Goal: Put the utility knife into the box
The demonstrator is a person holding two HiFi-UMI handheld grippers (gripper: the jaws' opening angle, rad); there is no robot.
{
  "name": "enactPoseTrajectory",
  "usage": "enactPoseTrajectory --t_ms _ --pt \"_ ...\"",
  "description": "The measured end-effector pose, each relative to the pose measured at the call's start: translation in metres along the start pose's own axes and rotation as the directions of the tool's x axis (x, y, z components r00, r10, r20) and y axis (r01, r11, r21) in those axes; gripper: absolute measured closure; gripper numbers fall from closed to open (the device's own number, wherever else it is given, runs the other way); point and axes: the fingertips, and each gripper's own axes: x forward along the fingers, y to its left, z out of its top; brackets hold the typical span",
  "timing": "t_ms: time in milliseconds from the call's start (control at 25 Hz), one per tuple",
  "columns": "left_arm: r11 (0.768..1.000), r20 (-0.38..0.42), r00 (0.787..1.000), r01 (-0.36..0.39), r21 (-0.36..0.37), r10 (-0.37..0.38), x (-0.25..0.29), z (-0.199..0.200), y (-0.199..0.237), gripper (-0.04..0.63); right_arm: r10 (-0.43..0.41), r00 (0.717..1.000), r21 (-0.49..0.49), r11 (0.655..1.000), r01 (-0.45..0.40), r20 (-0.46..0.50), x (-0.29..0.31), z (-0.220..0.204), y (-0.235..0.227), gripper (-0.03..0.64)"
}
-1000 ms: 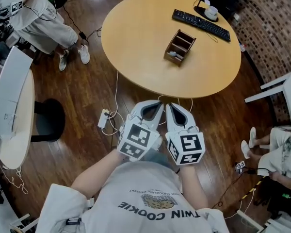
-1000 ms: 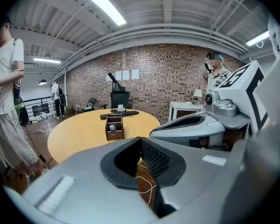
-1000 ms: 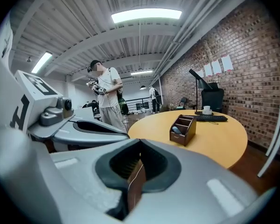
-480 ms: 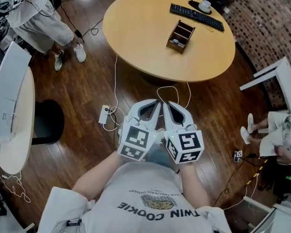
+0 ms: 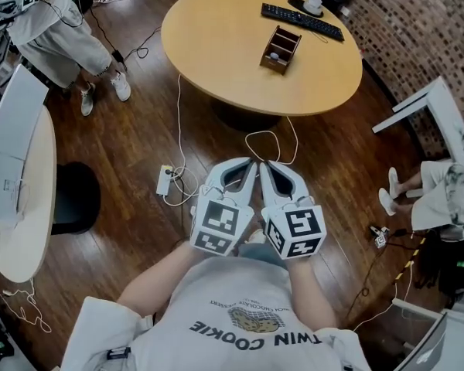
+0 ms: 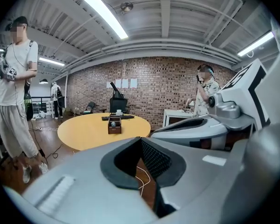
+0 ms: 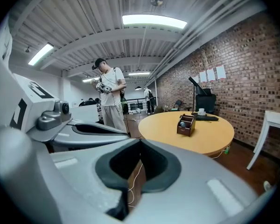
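Note:
A brown wooden box [image 5: 281,50] with compartments stands on the round yellow table [image 5: 216,45], far ahead of me. It also shows small in the left gripper view [image 6: 114,124] and in the right gripper view [image 7: 186,124]. Something small and grey lies in the box; I cannot make out a utility knife anywhere. My left gripper [image 5: 249,166] and right gripper [image 5: 264,167] are held side by side in front of my chest, over the wooden floor and well short of the table. Both are shut with nothing between the jaws [image 6: 141,143] [image 7: 139,148].
A black keyboard [image 5: 301,20] and a white cup [image 5: 313,5] sit at the table's far edge. A power strip [image 5: 164,182] and cables lie on the floor between me and the table. A person [image 5: 54,37] stands at the upper left, a white table [image 5: 15,176] is at the left, and a seated person's legs [image 5: 437,195] are at the right.
The table and box have slid up and away in the head view, so I stand farther from them. The two grippers stay together, shut, in the same place before me.

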Motion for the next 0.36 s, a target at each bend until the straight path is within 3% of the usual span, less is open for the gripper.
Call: enactPoseTrajectory --t_ms 360 --pt "1.000 0.010 1.000 -0.007 0.009 0.007 -0.020 0.000 -0.007 0.589 -0.010 1.000 0.022 1.000 0.010 0.025 -0.017 0.002 0.015 0.615"
